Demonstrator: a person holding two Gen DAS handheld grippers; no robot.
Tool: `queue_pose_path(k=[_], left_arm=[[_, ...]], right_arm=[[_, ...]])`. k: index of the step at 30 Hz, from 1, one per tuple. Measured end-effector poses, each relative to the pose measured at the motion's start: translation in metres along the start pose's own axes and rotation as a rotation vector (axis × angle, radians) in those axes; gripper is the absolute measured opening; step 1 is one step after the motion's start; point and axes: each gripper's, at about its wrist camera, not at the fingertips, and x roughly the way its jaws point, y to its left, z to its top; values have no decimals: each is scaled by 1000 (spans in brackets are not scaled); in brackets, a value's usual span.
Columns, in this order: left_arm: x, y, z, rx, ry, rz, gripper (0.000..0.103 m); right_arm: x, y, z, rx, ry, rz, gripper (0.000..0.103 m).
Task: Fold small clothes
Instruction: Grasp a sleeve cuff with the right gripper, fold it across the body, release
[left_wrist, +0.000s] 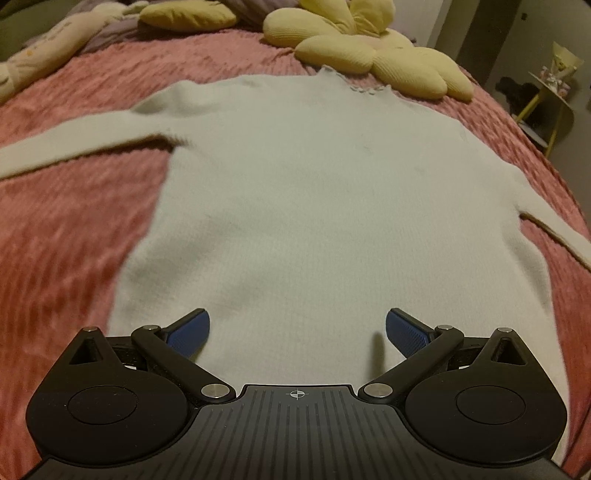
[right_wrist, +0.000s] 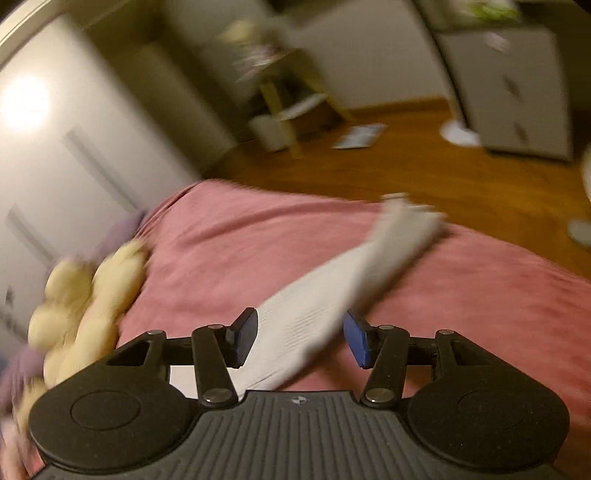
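A pale white knit sweater (left_wrist: 314, 192) lies flat on the pink bedspread (left_wrist: 66, 229), collar at the far end, both sleeves spread out to the sides. My left gripper (left_wrist: 297, 332) is open and empty, above the sweater's lower body near the hem. In the right wrist view the sweater's right sleeve (right_wrist: 343, 280) stretches away toward the bed's edge. My right gripper (right_wrist: 301, 338) is open, its fingers on either side of the sleeve's near part, holding nothing. That view is blurred by motion.
A yellow flower-shaped cushion (left_wrist: 362, 48) lies beyond the collar and also shows in the right wrist view (right_wrist: 88, 306). A long plush toy (left_wrist: 44, 55) lies at the far left. The bed's edge drops to a wooden floor (right_wrist: 406, 166) with a small yellow stool (right_wrist: 288, 96).
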Motion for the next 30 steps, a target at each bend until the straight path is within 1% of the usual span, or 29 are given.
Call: queue_pose_path(k=[3, 6, 7, 9, 11, 12, 13, 17, 20, 22, 23, 25, 27, 28, 29, 30], left_arm=[[0, -11, -1, 29, 9, -2, 103], [-2, -21, 0, 79, 5, 17, 103], [-3, -23, 0, 87, 4, 20, 103], [-4, -24, 1, 89, 2, 20, 103], [-6, -24, 0, 84, 0, 18, 103], [-7, -23, 0, 82, -1, 16, 103], [-8, -22, 1, 81, -3, 15, 103], [-12, -17, 4, 80, -13, 4, 103], [-15, -13, 9, 71, -31, -14, 103], [-18, -11, 14, 65, -44, -24, 103], [-19, -9, 17, 60, -51, -29, 103], [-23, -5, 23, 46, -68, -47, 103], [-26, -1, 31, 33, -88, -69, 103], [-27, 1, 35, 31, -98, -78, 103], [-27, 2, 39, 34, -108, -88, 103], [-27, 2, 44, 39, -117, -100, 103]], right_arm=[[5, -26, 13, 68, 11, -46, 52], [17, -39, 19, 109, 48, -41, 49], [19, -39, 20, 115, 52, -43, 49], [30, -34, 21, 101, 53, -60, 45], [39, -34, 24, 91, 61, -76, 27], [43, -35, 25, 90, 64, -77, 22], [50, -35, 26, 87, 66, -85, 13], [49, -32, 30, 74, 49, -83, 10], [38, -5, 28, -21, -7, -61, 10], [29, 30, 21, -133, -37, 15, 10], [24, 51, 15, -194, -44, 76, 10], [16, 95, -3, -319, -39, 224, 10], [9, 140, -29, -448, -3, 378, 10], [7, 158, -43, -509, 28, 448, 13], [6, 174, -58, -561, 77, 522, 25], [5, 186, -71, -595, 125, 572, 36]])
